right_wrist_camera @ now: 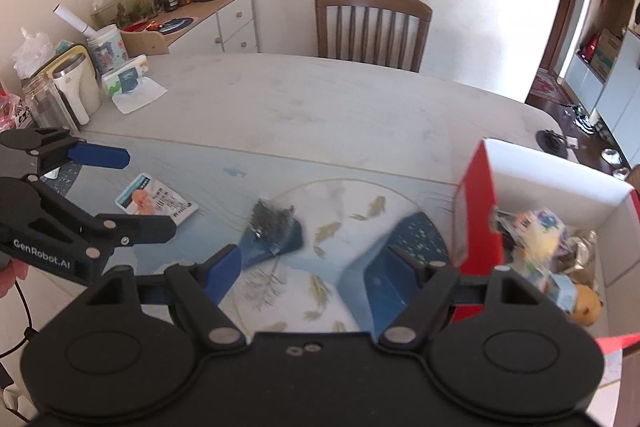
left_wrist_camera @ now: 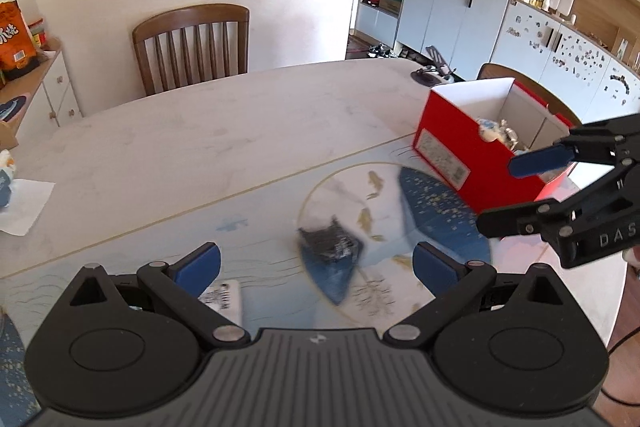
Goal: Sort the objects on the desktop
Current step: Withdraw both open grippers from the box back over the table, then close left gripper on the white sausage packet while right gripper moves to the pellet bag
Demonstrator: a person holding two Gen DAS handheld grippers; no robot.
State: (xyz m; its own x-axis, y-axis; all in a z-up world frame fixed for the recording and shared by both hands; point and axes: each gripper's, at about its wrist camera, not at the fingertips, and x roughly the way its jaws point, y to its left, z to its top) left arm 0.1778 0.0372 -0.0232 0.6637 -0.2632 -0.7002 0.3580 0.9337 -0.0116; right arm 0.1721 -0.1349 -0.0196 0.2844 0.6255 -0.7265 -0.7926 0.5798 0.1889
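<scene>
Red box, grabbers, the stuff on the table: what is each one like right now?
red box: open on top, toys inside
left gripper: open, empty
right gripper: open, empty
dark clip: lying on the mat
printed card: lying flat on the mat

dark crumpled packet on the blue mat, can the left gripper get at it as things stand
Probably yes: the dark crumpled packet lies alone on the blue patterned mat, ahead of the left gripper, whose jaws stand open and empty.

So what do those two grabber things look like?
Both are black plastic with blue pads on the jaws. The left gripper has "GenRobot.AI" in white on its side and a thin black cable. The right gripper shows "DAS" lettering.
</scene>
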